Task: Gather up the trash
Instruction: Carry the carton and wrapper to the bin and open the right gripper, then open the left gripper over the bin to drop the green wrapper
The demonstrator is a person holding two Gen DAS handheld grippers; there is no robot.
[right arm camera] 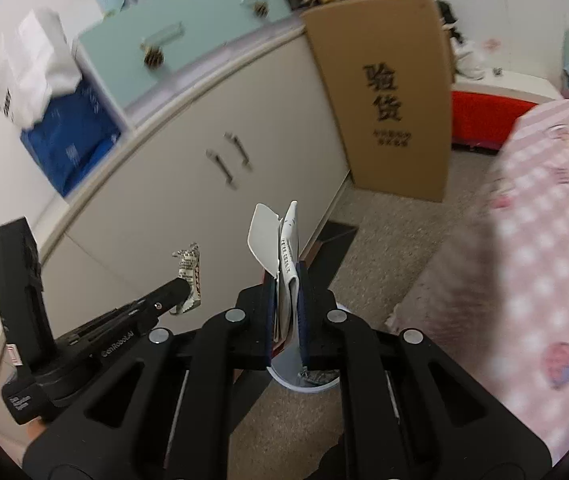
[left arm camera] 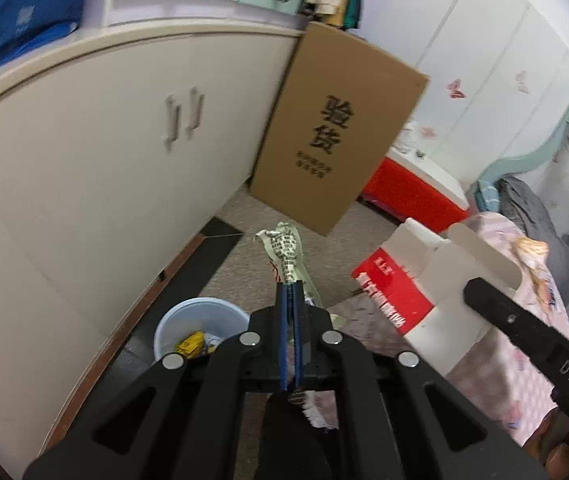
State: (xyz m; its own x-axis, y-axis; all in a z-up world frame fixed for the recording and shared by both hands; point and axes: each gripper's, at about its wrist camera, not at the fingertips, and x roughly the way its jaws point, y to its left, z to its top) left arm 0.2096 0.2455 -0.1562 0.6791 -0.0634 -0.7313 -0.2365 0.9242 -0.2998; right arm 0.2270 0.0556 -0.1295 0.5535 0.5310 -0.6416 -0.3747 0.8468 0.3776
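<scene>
crumpled printed wrapper (left arm camera: 286, 254) pinched in the closed left tongs (left arm camera: 291, 292), held in the air above the floor, just past the pale blue bin (left arm camera: 200, 320) that sits near the cabinet (left arm camera: 96, 152) base and already has yellow trash inside. right tongs (right arm camera: 286, 280) clamp a red-and-white carton (left arm camera: 416, 292), edge-on in the right wrist view, over the bed (right arm camera: 524, 248) edge. step in hand looks like carrying to the bin; next: bring each piece over the bin mouth and release, left first.
</scene>
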